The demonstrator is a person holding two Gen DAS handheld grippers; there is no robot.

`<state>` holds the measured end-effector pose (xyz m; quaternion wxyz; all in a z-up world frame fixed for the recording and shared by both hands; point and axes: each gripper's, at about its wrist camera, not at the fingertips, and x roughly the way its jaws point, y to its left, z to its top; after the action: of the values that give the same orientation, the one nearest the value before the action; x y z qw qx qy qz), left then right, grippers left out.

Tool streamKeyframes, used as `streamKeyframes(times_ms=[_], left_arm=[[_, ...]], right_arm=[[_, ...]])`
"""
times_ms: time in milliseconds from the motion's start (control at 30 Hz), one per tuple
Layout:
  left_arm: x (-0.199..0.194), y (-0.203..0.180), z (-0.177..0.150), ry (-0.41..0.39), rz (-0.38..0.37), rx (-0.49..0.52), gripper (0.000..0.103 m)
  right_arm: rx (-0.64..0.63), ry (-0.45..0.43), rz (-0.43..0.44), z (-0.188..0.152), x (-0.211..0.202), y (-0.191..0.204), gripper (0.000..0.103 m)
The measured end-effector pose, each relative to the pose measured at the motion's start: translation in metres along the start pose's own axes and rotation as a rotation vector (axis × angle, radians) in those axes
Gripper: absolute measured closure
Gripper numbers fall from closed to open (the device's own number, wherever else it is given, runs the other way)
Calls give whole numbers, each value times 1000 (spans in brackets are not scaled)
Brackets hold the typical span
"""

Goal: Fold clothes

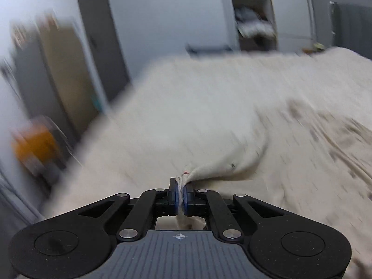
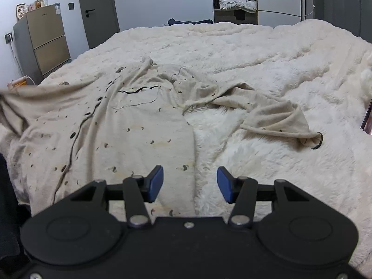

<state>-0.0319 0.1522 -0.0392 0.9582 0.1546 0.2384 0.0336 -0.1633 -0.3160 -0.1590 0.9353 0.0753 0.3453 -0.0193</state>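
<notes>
A beige garment with small dark marks point(image 2: 130, 121) lies spread and rumpled on a fluffy white bed cover point(image 2: 267, 162). One sleeve point(image 2: 283, 121) trails to the right. My right gripper point(image 2: 190, 183) is open and empty just above the garment's near right edge. My left gripper point(image 1: 181, 194) is shut on a bunched edge of the garment point(image 1: 223, 165) and holds it lifted off the bed; that view is blurred by motion. In the right wrist view the lifted part of the garment point(image 2: 9, 97) shows at the far left.
The bed cover point(image 1: 209, 97) fills most of both views. A tan cabinet point(image 2: 46, 39) with items on top stands at the left wall beside a grey door point(image 2: 97, 9). An open wardrobe shelf with clothes point(image 2: 234, 0) is at the back.
</notes>
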Motion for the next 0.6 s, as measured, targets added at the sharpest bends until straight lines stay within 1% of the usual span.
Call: streamKeyframes(times_ms=[67, 100, 133, 200, 233, 300, 367, 400, 433, 467, 533, 600], left_arm=[[-17, -1, 27, -68, 76, 40, 75], [-17, -6, 30, -83, 122, 79, 48], [-16, -12, 32, -95, 168, 121, 32], [-13, -18, 28, -78, 175, 152, 32], [-6, -16, 19, -31, 153, 121, 32], [4, -7, 3, 33, 123, 34, 32], [17, 18, -27, 110, 103, -152, 32], [22, 36, -44, 149, 76, -281, 32], [25, 48, -54, 170, 62, -363, 32], [28, 69, -74, 196, 43, -516, 32], [32, 102, -110, 216, 31, -750, 32], [43, 143, -161, 217, 9, -1049, 32]], right_arm=[[1, 6, 6, 1, 2, 0, 53], [1, 8, 8, 2, 3, 0, 53], [1, 10, 10, 2, 4, 0, 53], [-2, 16, 13, 4, 5, 1, 53], [-5, 14, 9, 3, 4, 1, 53], [-9, 8, 1, 2, 2, 2, 53], [-5, 5, -8, 0, -1, 2, 53], [0, 4, -11, 0, -1, 1, 53], [6, 5, -11, 0, -1, -1, 53], [10, 7, -6, 0, -1, -1, 53], [13, 13, 5, 1, 1, -2, 53], [13, 21, 13, 3, 4, -2, 53]])
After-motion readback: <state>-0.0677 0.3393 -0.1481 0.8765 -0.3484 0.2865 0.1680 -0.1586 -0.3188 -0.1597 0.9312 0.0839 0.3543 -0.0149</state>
